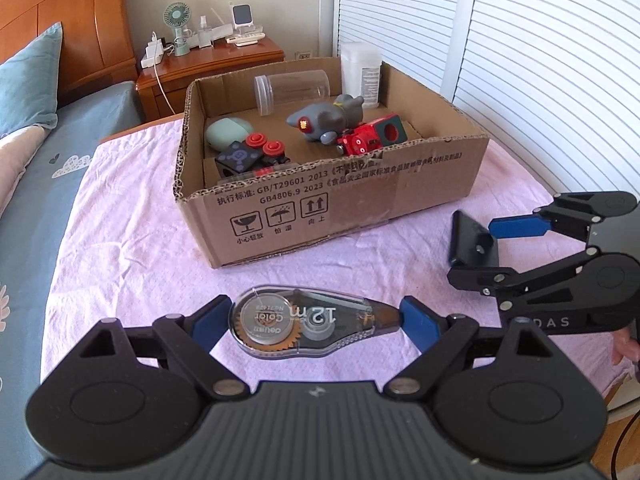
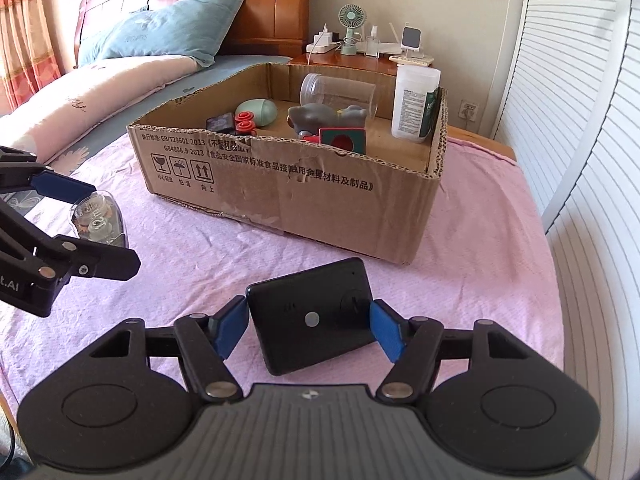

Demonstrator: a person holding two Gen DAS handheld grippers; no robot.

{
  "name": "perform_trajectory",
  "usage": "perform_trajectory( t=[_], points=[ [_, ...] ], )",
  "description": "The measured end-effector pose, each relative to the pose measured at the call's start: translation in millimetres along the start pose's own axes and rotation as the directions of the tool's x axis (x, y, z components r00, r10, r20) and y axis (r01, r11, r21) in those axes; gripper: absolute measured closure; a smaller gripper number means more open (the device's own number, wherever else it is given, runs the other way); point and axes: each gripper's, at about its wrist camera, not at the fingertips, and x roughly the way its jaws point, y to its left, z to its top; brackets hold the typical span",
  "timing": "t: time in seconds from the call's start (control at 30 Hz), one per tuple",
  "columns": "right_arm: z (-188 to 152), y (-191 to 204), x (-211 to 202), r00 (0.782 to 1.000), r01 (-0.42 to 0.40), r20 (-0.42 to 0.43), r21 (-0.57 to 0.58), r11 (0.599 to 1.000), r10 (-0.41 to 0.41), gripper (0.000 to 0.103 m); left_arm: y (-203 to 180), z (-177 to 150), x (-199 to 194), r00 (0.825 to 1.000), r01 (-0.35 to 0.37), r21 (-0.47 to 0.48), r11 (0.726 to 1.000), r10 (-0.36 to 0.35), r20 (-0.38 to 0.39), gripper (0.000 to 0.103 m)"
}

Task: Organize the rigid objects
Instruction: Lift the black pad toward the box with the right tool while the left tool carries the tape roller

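Here, each gripper has one thing in its blue pads; the left gripper [image 1: 312, 322] holds a clear correction tape [image 1: 308, 324] end to end, so its jaws stand wide; the right gripper [image 2: 308, 326] squeezes a flat black device [image 2: 316, 314] by its two short sides, with jaws set closer. Both things seem to hang just above the pink cloth [image 2: 480, 248], though it is hard to be sure they are fully off it. The cardboard box [image 2: 320, 196] sits near, a bit further back on the cloth; inside it are a grey toy [image 1: 324, 118], a red toy [image 1: 374, 134], a green egg [image 1: 228, 132], a clear jar [image 1: 292, 90] and a white bottle [image 2: 416, 102].

The next job is most likely to carry both things over the front wall and set them in the box. To do it well, each hand should lift high enough to clear the torn edge, keep a firm squeeze, and aim for a bare patch of the box floor; the hands should stay apart so the grippers do not bump.
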Motion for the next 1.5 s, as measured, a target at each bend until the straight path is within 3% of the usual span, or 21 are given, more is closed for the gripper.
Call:
perform_trajectory(
  t=[0.1, 0.2, 0.47, 0.57, 0.77, 0.83, 1.07, 1.23, 1.5],
  points=[
    [1.2, -3.9, 6.7, 1.0, -0.01, 0.013, 0.012, 1.0, 0.01, 0.029, 2.1, 0.3, -1.2, 1.0, 0.007, 0.0, 1.0, -0.007, -0.004, 0.013],
    [2.6, -7.5, 10.2, 0.999, -0.034, 0.015, -0.002, 0.999, 0.034, 0.017, 3.2, 1.0, -1.9, 1.0, 0.015, 0.004, 1.0, -0.015, -0.01, 0.013],
    [4.2, -17.7, 23.9, 0.991, -0.133, -0.043, -0.115, 0.984, 0.129, 0.017, 2.3, 5.6, -0.4, 0.998, 0.048, 0.028, 0.998, -0.047, -0.029, 0.013],
    [4.1, -13.8, 23.0, 0.99, -0.14, -0.058, -0.176, 0.974, 0.132, 0.021, 1.4, 7.2, 1.9, 0.998, 0.047, 0.034, 0.998, -0.045, -0.037, 0.013],
    [5.7, -11.1, 21.7, 0.984, -0.175, -0.073, -0.2, 0.964, 0.164, 0.024, -1.2, 10.9, 6.2, 0.997, 0.058, 0.048, 0.997, -0.055, -0.051, 0.013],
    [6.2, -10.9, 21.9, 0.984, -0.174, -0.067, -0.203, 0.964, 0.164, 0.029, -1.6, 12.0, 5.9, 0.997, 0.065, 0.05, 0.997, -0.062, -0.054, 0.013],
    [6.1, -0.4, 10.0, 0.982, -0.185, -0.091, -0.217, 0.959, 0.168, 0.029, -2.6, 16.1, -2.8, 0.995, 0.091, 0.07, 0.993, -0.087, -0.057, 0.013],
    [16.9, 2.4, -19.0, 0.982, -0.187, -0.05, -0.235, 0.954, 0.18, 0.029, -1.9, 19.8, -15.0, 0.994, 0.097, 0.099, 0.99, -0.092, -0.051, 0.013],
    [64.2, -18.6, -53.2, 0.981, -0.163, 0.072, -0.187, 0.969, 0.179, 0.029, 7.5, 28.7, -31.7, 0.994, 0.109, 0.099, 0.989, -0.108, -0.017, 0.013]
  ],
)
